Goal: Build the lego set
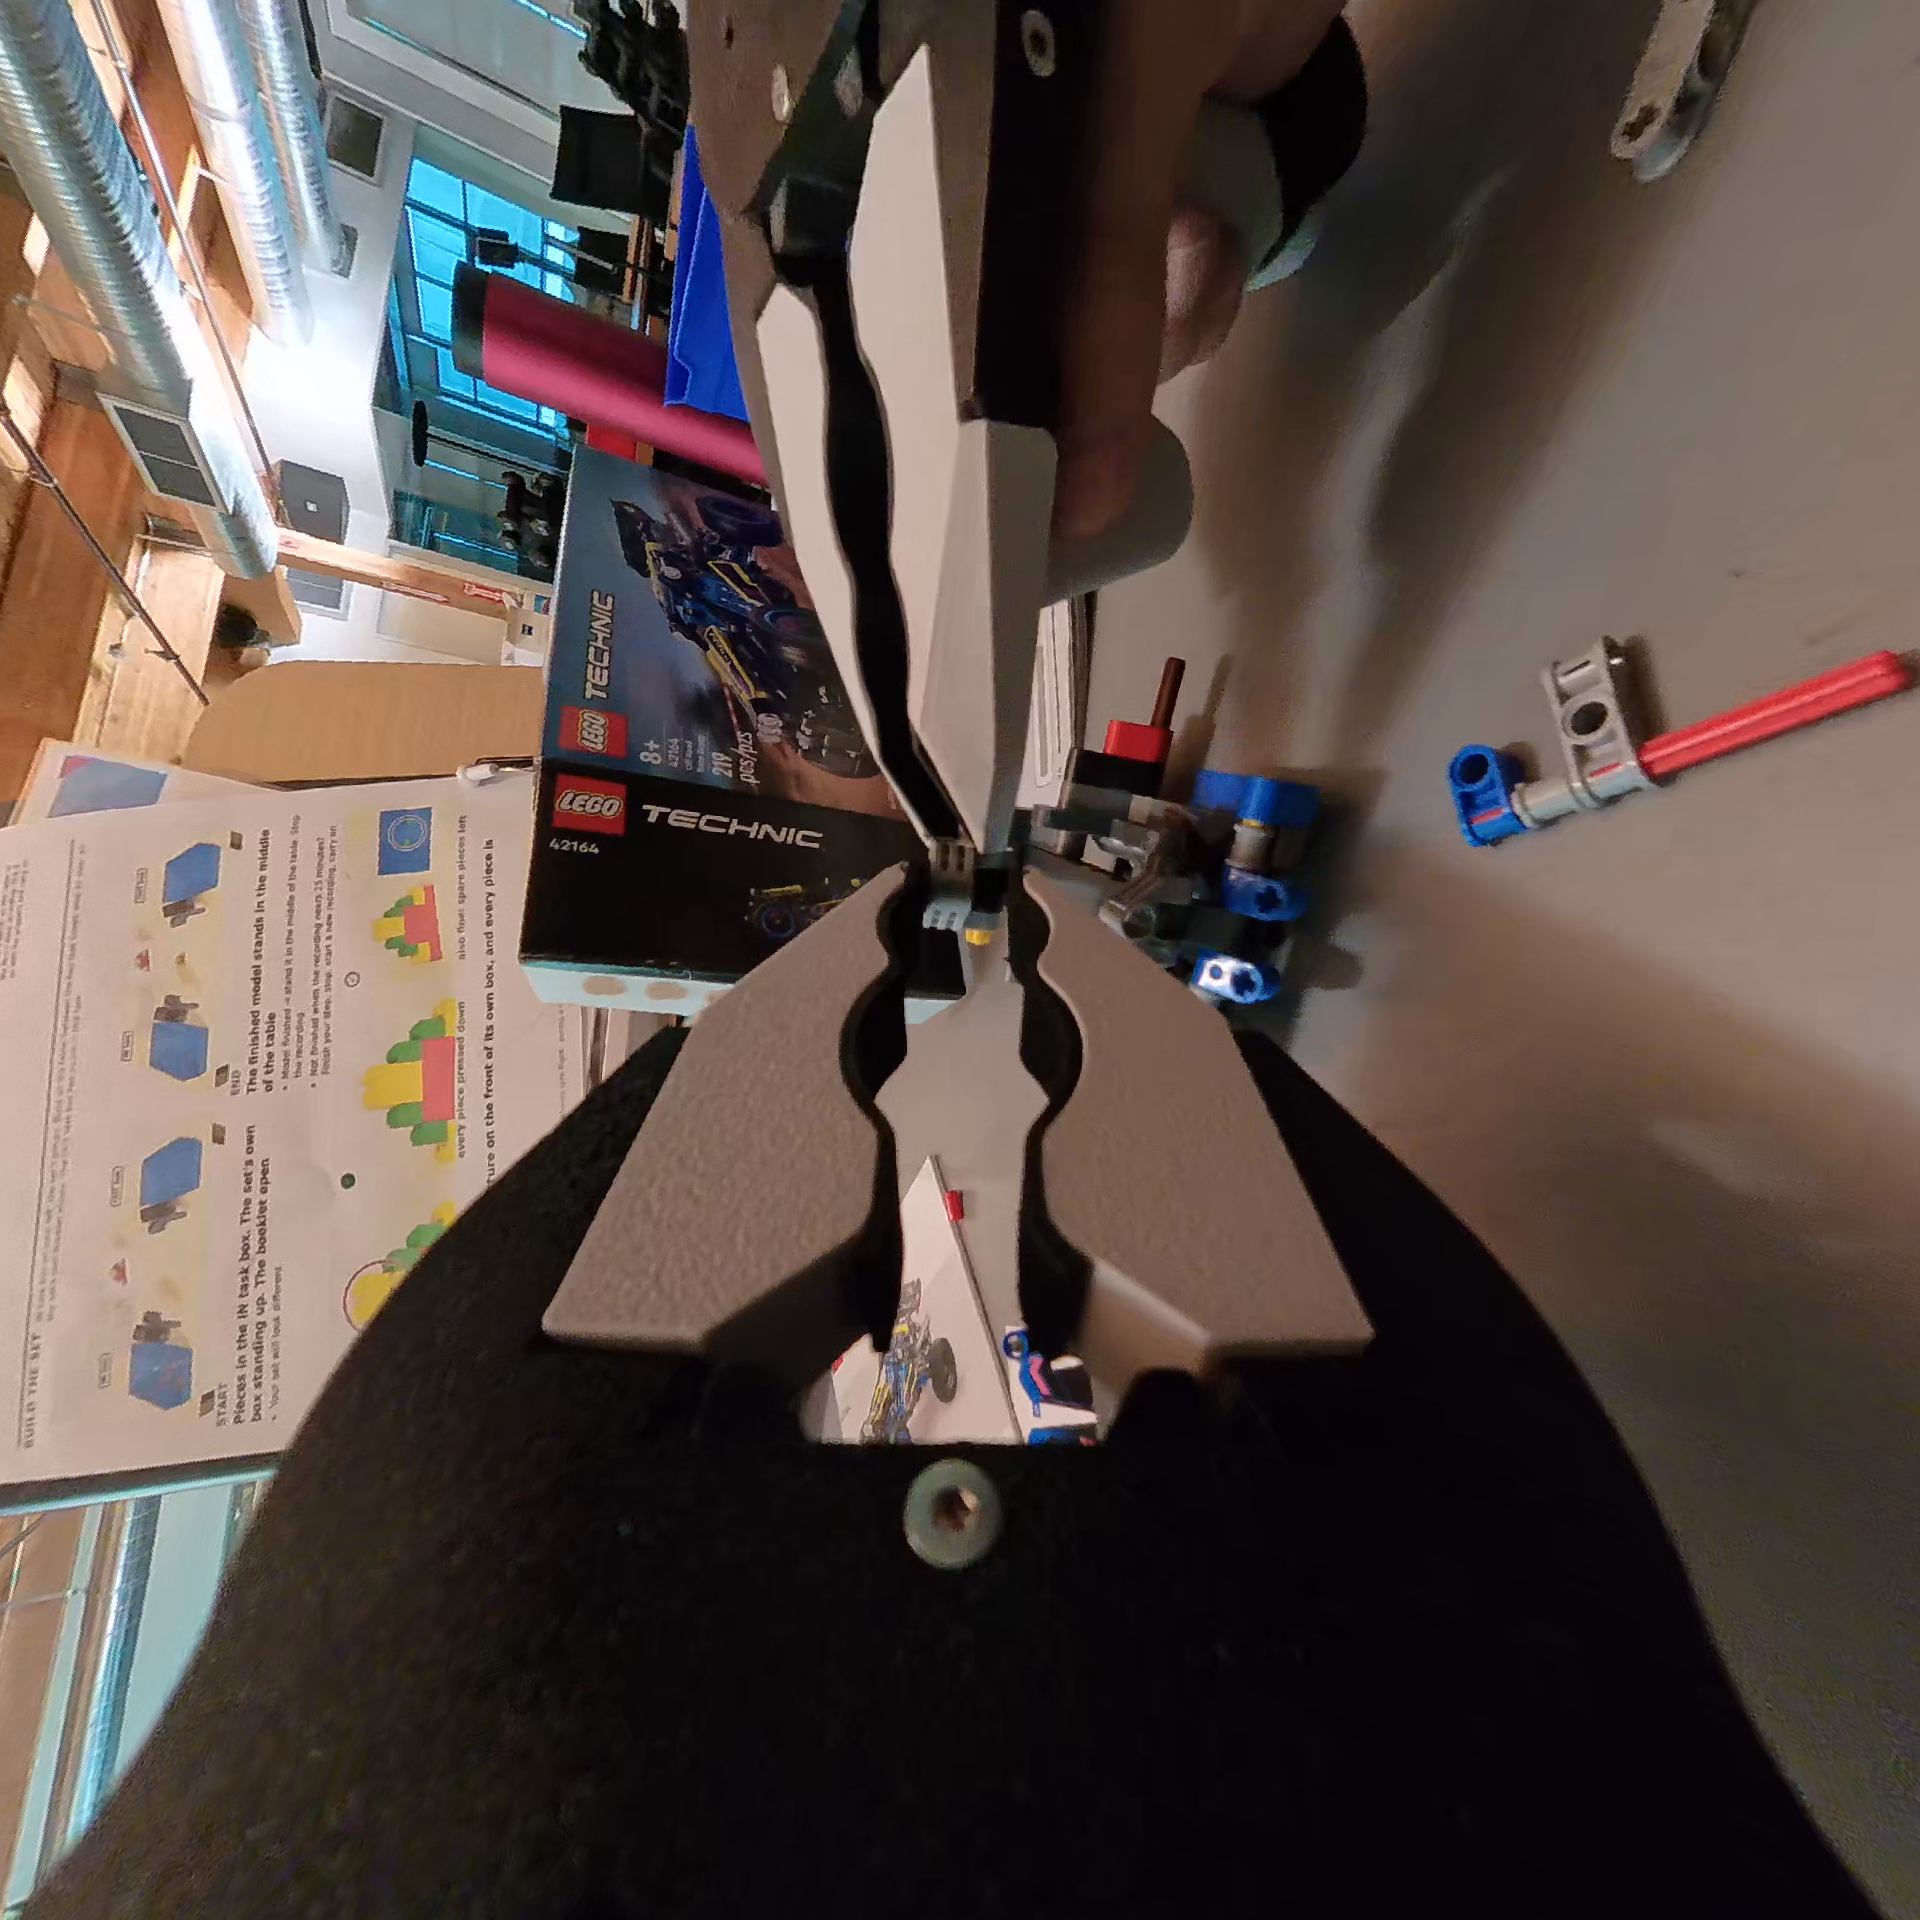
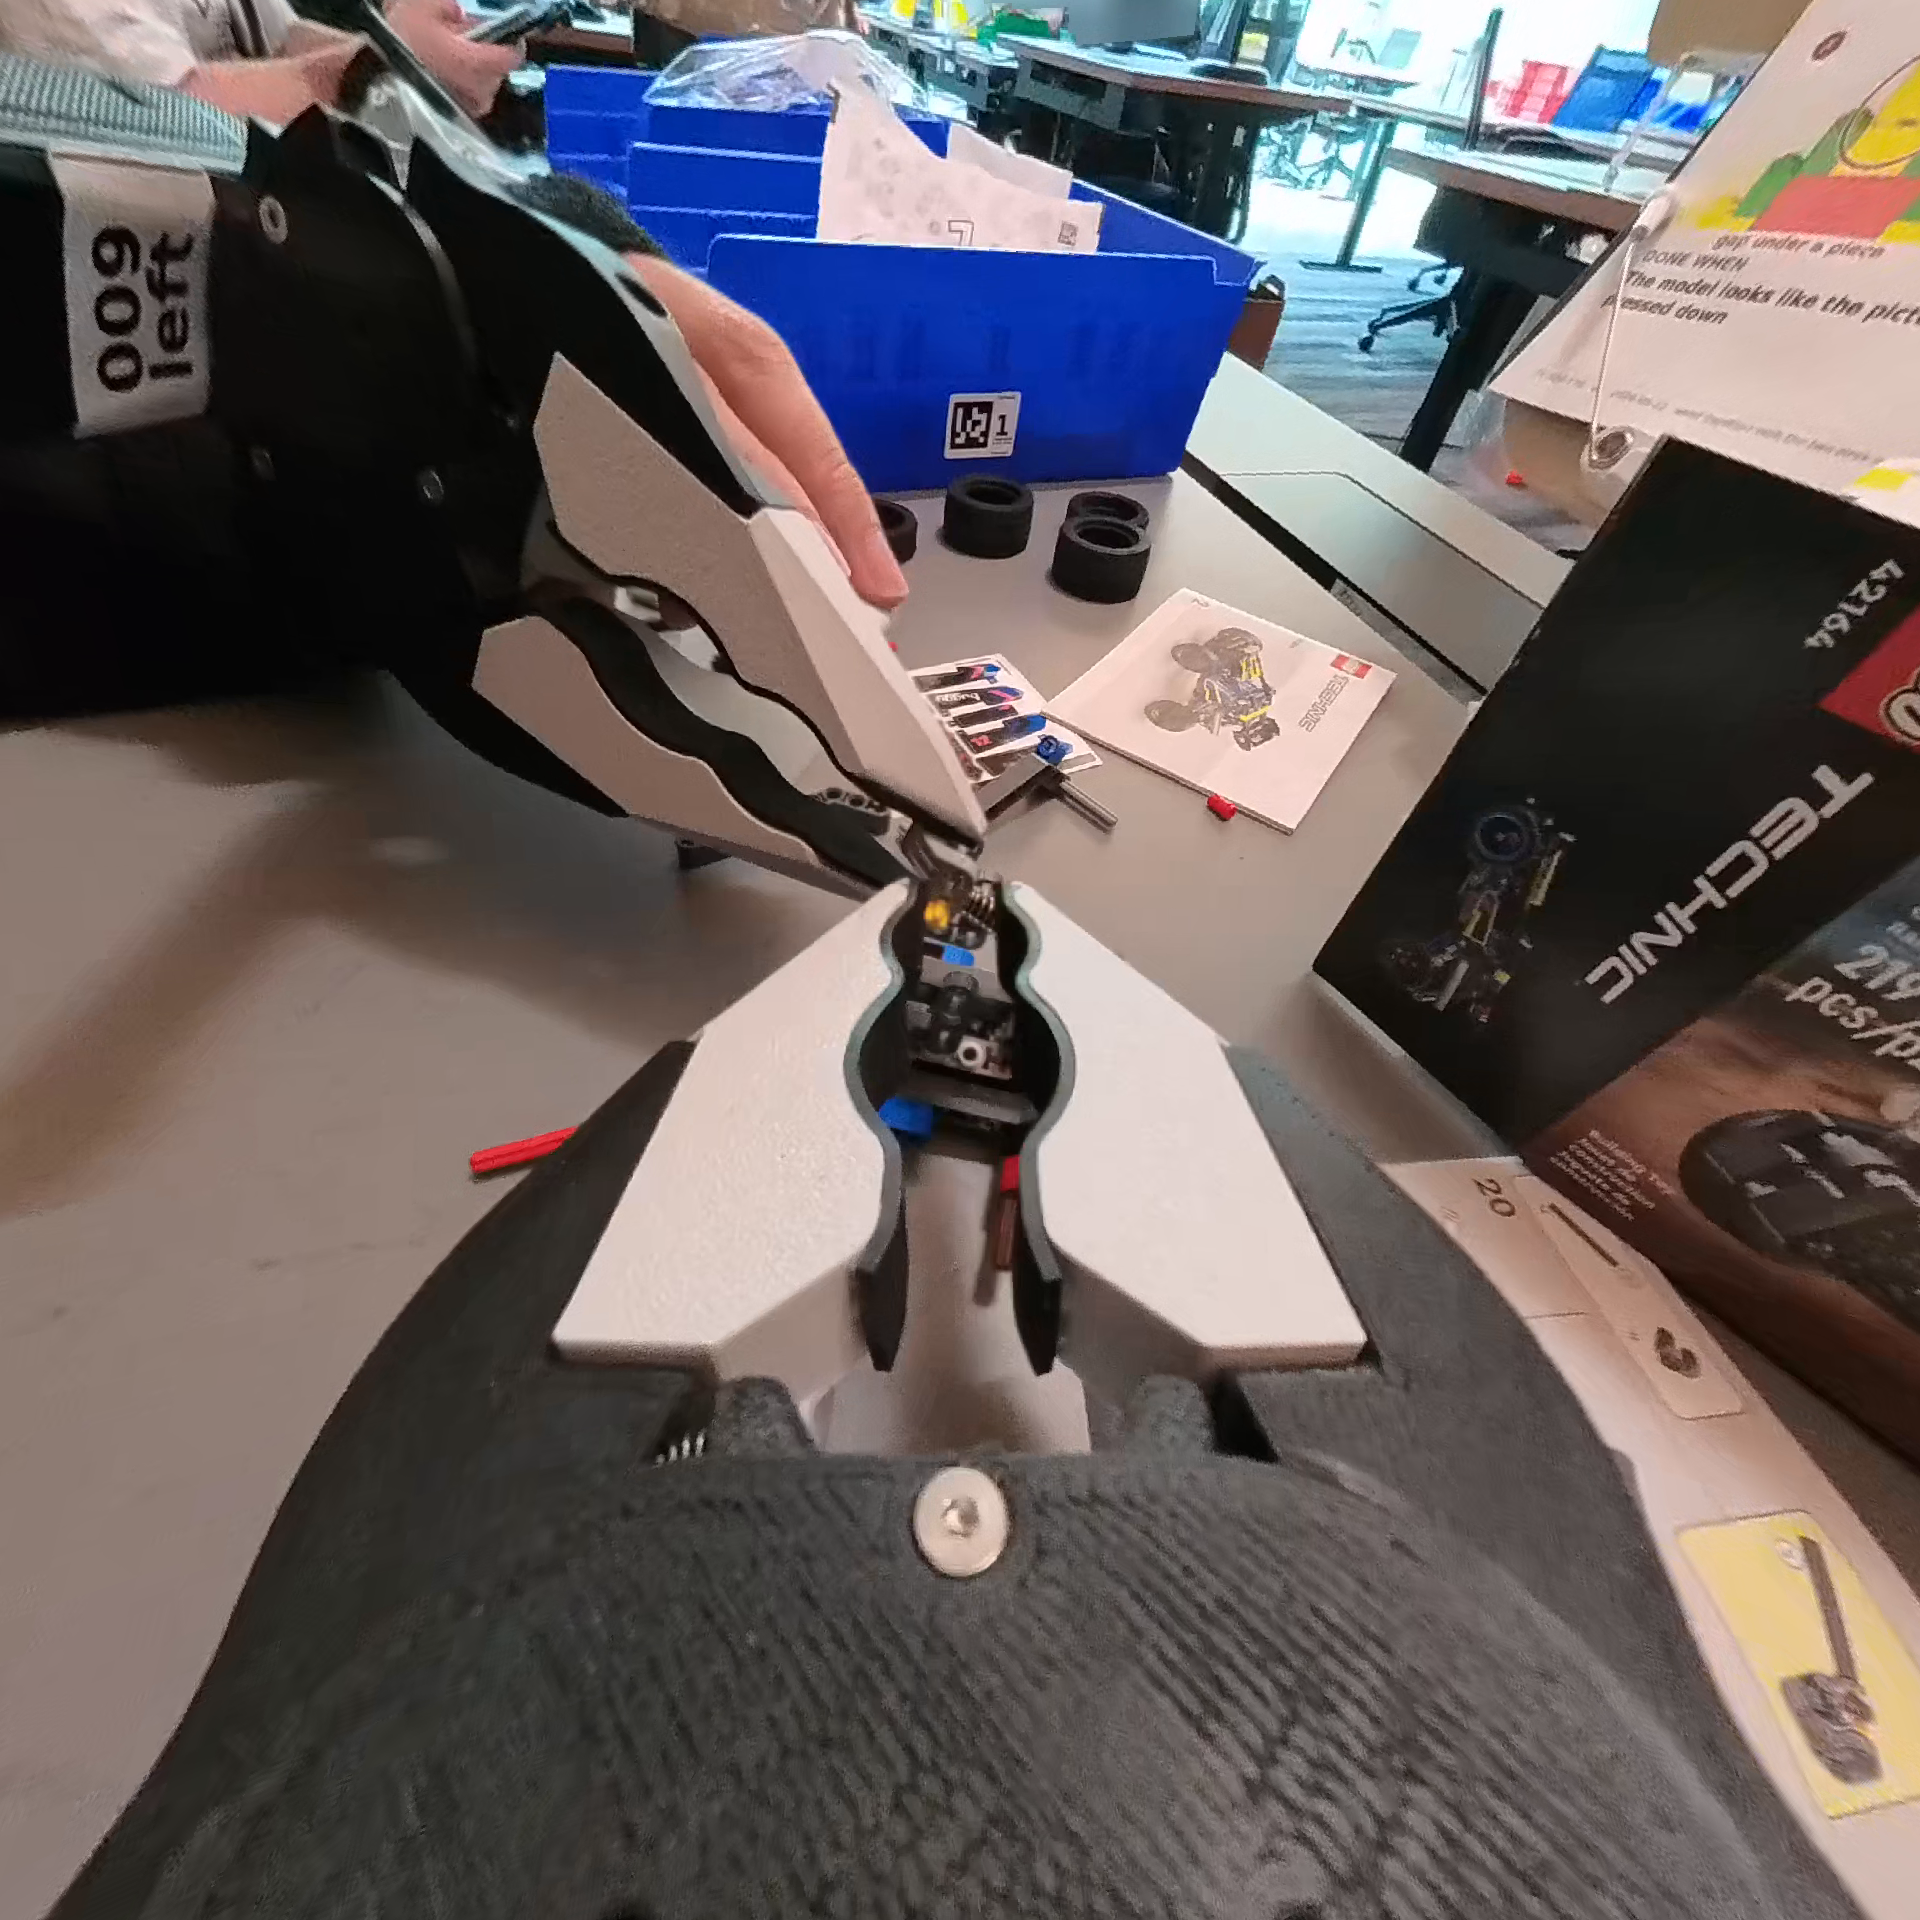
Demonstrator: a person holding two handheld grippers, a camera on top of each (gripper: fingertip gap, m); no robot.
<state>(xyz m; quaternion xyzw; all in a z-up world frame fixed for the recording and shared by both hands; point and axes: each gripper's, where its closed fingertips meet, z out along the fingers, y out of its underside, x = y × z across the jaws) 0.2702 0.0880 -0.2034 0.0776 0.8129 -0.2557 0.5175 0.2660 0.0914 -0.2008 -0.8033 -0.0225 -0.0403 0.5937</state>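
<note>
A small assembly (image 1: 1174, 862) of grey, black and blue bricks, with a red piece and a brown axle, is held just above the grey table (image 1: 1558, 416). My right gripper (image 2: 954, 899) is shut on it. The assembly (image 2: 961, 1023) shows between its fingers, with a yellow pin and a spring near the tips. My left gripper (image 1: 964, 883) is shut on a small grey-and-black piece (image 1: 948, 906) at the assembly's end. The two grippers meet tip to tip: the right gripper (image 1: 971, 842) comes in from above, and the left gripper (image 2: 951, 831) comes in from the left.
The set's dark box (image 2: 1662, 831) stands to the right, with an instruction sheet (image 1: 208, 1091) beside it. A booklet (image 2: 1226, 707), a sticker sheet (image 2: 987, 717), black tyres (image 2: 1096, 561) and blue bins (image 2: 987, 332) lie beyond. A red axle with grey and blue connectors (image 1: 1766, 717) lies on the table. My two grippers' fingertips are within a few centimetres of each other.
</note>
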